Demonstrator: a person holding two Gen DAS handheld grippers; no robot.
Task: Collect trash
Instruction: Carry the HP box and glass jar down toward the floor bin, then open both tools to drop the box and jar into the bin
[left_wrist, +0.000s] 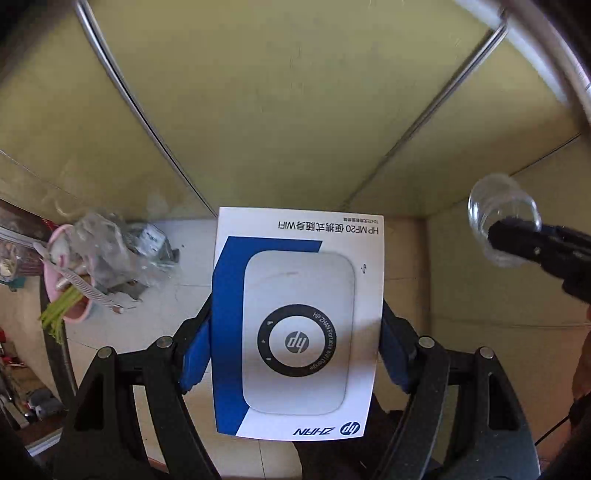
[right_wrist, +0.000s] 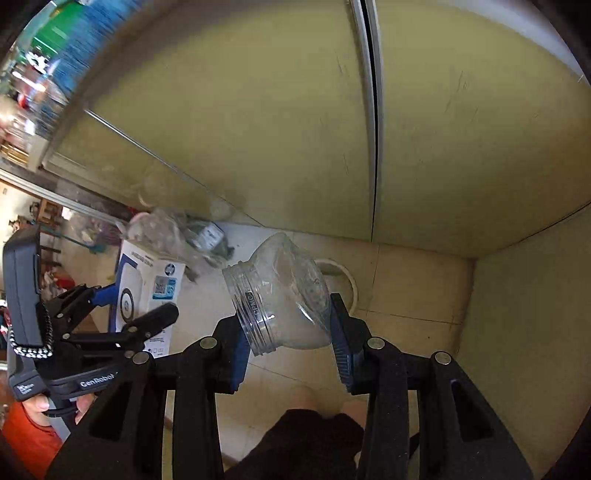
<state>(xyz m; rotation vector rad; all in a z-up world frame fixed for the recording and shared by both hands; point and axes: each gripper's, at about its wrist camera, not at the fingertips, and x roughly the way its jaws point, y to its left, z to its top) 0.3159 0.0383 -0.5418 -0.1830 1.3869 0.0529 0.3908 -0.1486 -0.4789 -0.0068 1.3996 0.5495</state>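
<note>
Clear plastic jar (right_wrist: 280, 295) sat clamped in my right gripper (right_wrist: 288, 332), mouth tilted left; my left gripper (left_wrist: 295, 332) pinched the box (left_wrist: 299, 321) upright. The bin (left_wrist: 68, 280) lay ahead-left on the floor, nearer my left hand.

Both views evenly lit by soft daylight, no hard glare. Strong fisheye bending: the cabinet seams (left_wrist: 147, 122) curve, dark vignette fills the corners. Left wrist view: the HP box (left_wrist: 297, 321) is sharp in its print, with a soft shadow across its lower half; the clear jar (left_wrist: 502, 218) at right is slightly smeared. Right wrist view: upper left corner streaked with heavy motion blur, the plastic bag pile (right_wrist: 173, 236) soft, the jar washed pale. The brightest patch is the floor tiles (right_wrist: 406, 295).
</note>
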